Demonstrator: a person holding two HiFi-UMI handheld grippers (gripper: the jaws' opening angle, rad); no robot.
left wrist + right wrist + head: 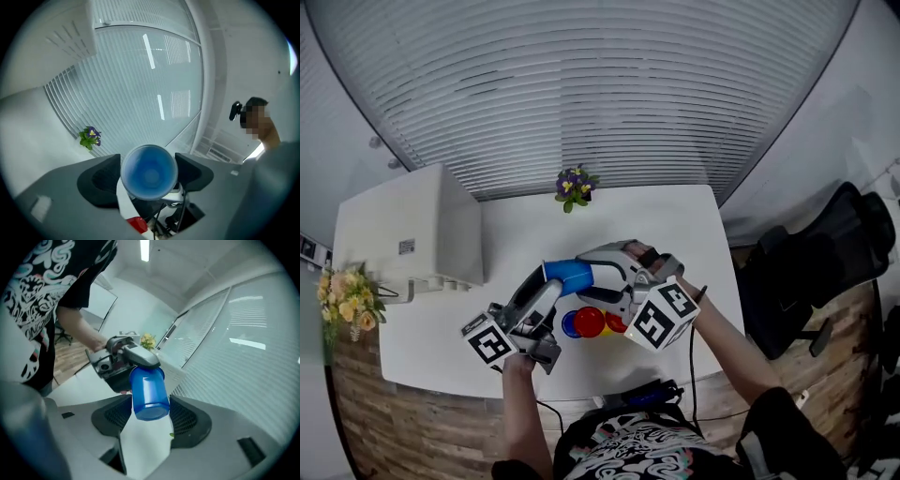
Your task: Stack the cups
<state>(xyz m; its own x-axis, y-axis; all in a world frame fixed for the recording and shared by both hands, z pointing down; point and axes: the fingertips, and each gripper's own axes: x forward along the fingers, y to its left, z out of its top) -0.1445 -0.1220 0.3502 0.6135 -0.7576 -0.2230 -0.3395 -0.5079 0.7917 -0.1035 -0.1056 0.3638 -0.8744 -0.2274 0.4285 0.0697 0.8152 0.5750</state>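
- White box (412, 225) at the far left carries a small label (406, 247), too small to read.
- Left gripper (149, 176) pinches the blue cup (149, 392) at its rim end, with the mouth facing that gripper's camera.
- The blue cup hangs on its side in the air above the table (675, 225). It looks like light, stiff, smooth plastic, so it is likely slippery. The rim band seems the surest place to hold it.
- Red cup (589, 322) waits on the table below, among other coloured ones.
- Right gripper (150, 420) has its jaws spread on either side of the cup's base, close to it but apparently not pressing.
- No brand shows on any cup, and the print on the shirt (42, 282) is not legible.
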